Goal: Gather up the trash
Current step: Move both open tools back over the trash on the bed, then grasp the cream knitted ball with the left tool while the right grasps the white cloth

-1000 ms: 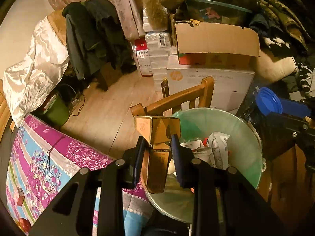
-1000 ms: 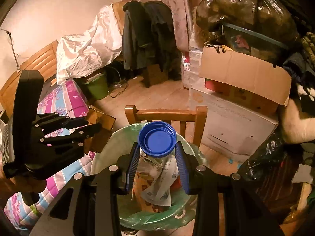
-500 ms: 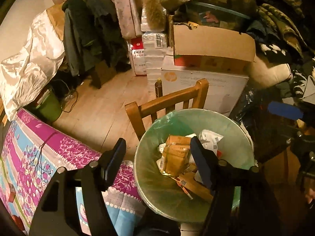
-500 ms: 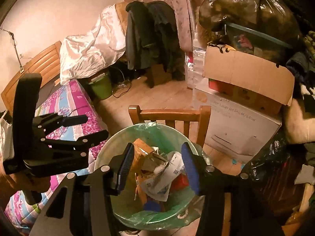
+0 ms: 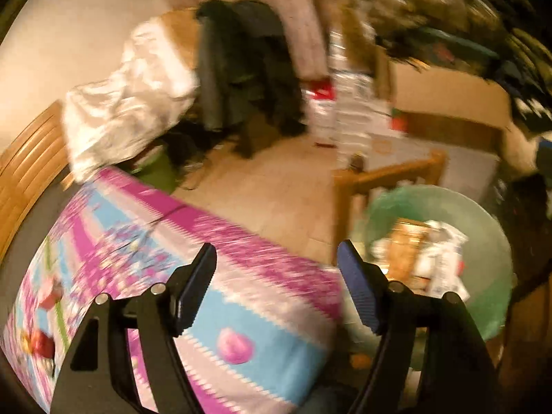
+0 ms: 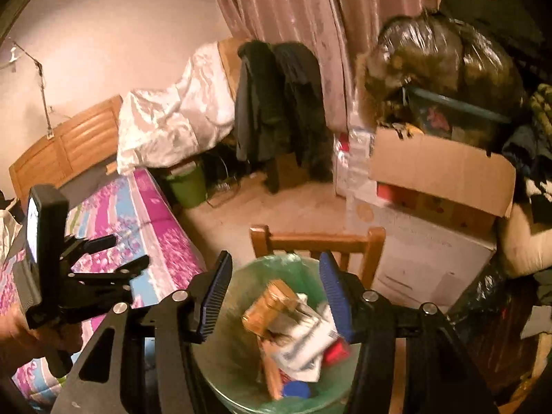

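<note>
The bed (image 6: 114, 207) with its pink, blue and white floral cover fills the lower left of both views, its wooden headboard (image 6: 65, 145) against the wall. Behind it a white sheet (image 6: 172, 120) drapes over furniture, and dark coats (image 6: 276, 103) hang in front of a pink curtain (image 6: 286, 17). To the right stand a white carton (image 6: 424, 262) with an open cardboard box (image 6: 441, 169) on top, and above that a bulging dark plastic bag (image 6: 438, 55). A wooden chair (image 6: 317, 241) stands between the cartons and the bin (image 6: 238, 341), touching the bin's far rim. The bin is lined with a green bag and sits just beside the bed's corner; in it lie a brown carton (image 6: 272, 303), white wrappers (image 6: 303, 341), a red scrap and a blue lid (image 6: 296, 390) near the bottom. A small green bucket (image 6: 186, 186) stands on the floor by the bed's far end. The right gripper (image 6: 274, 296) hangs over the bin with its 2 jaws apart and nothing between them; they have just been opening. The left gripper (image 5: 276, 276) is over the bed's corner, left of the bin (image 5: 483, 214), in a heavily blurred view; its jaws stand wide with nothing held, and they too have just been opening. In the right view the left gripper (image 6: 114, 252) shows at the left edge, held by a hand (image 6: 20, 338).
</note>
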Motion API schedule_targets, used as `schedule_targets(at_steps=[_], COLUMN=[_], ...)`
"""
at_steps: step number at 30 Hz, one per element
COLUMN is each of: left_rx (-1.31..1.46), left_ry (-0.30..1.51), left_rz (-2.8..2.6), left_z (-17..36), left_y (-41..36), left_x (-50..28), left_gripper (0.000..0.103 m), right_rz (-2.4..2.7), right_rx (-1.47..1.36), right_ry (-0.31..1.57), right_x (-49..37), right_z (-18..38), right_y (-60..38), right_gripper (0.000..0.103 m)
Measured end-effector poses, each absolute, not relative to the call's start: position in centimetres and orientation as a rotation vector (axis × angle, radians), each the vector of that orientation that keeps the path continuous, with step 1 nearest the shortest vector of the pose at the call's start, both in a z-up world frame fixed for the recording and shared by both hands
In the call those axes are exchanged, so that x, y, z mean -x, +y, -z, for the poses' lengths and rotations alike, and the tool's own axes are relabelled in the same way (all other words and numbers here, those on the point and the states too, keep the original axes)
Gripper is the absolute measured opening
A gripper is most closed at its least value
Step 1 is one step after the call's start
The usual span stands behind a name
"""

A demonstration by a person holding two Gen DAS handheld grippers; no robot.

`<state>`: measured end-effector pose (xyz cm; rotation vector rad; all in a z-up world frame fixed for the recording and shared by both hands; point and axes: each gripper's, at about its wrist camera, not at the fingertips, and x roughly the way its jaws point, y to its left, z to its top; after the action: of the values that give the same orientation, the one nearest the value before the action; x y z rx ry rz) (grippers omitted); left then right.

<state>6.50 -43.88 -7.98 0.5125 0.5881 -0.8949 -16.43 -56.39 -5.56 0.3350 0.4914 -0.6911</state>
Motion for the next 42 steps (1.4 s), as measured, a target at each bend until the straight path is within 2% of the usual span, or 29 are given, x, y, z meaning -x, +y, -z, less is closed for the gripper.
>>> schedule_targets(at_steps=[8, 14, 19, 20, 24, 27, 28, 32, 37, 40, 42], left_rx=[-0.332, -0.246, -0.160, -0.126, -0.012, 0.053, 0.072, 0.062, -0.048, -0.100, -0.109], left_ry=[0.622, 0.694, 0.777, 0.803, 0.888, 0.959, 0.979, 0.976, 0.979, 0.997, 1.019], left_rz=[0.622, 0.453, 0.358, 0.344, 0.323, 0.373, 0.404, 0.453, 0.432, 0.410, 0.404], left_z=[6.8, 6.5, 7.5, 8.0, 10.6, 12.6, 13.1, 14.2, 16.5, 17.8, 18.6], left_y=[-31.9, -20.1, -10.3, -8.1, -1.1, 2.3, 3.2, 3.3, 1.2, 0.6, 0.7], left_x=[-14.8, -20.8, -25.7, -26.8, -30.8, -34.0, -35.1, -37.3, -39.8, -41.0, -41.6], left_gripper=[0.070, 0.072, 0.076, 0.077, 0.077, 0.079, 0.083, 0.093, 0.093, 0.093, 0.087], right_rz=[0.591, 0.356, 0.089, 0.021, -0.152, -0.224, -0.234, -0.221, -0.209, -0.188, -0.153], right_rx=[-0.326, -0.287, -0.249, -0.251, -0.278, -0.293, -0.298, -0.366, -0.374, -0.370, -0.358], right_ry=[0.448, 0.542, 0.631, 0.654, 0.726, 0.782, 0.797, 0.864, 0.885, 0.901, 0.933], right_x=[11.1, 2.7, -6.0, -8.1, -14.6, -18.5, -19.5, -23.9, -26.7, -28.5, -29.5], right_z=[6.9, 8.4, 9.8, 10.3, 11.9, 13.8, 14.4, 17.5, 19.8, 20.8, 21.7], right_y=[-50.4, -43.6, -35.2, -33.1, -25.9, -21.1, -19.9, -15.3, -12.1, -10.5, -9.8], right_gripper=[0.058, 0.058, 0.070, 0.077, 0.091, 0.097, 0.098, 0.098, 0.097, 0.084, 0.069])
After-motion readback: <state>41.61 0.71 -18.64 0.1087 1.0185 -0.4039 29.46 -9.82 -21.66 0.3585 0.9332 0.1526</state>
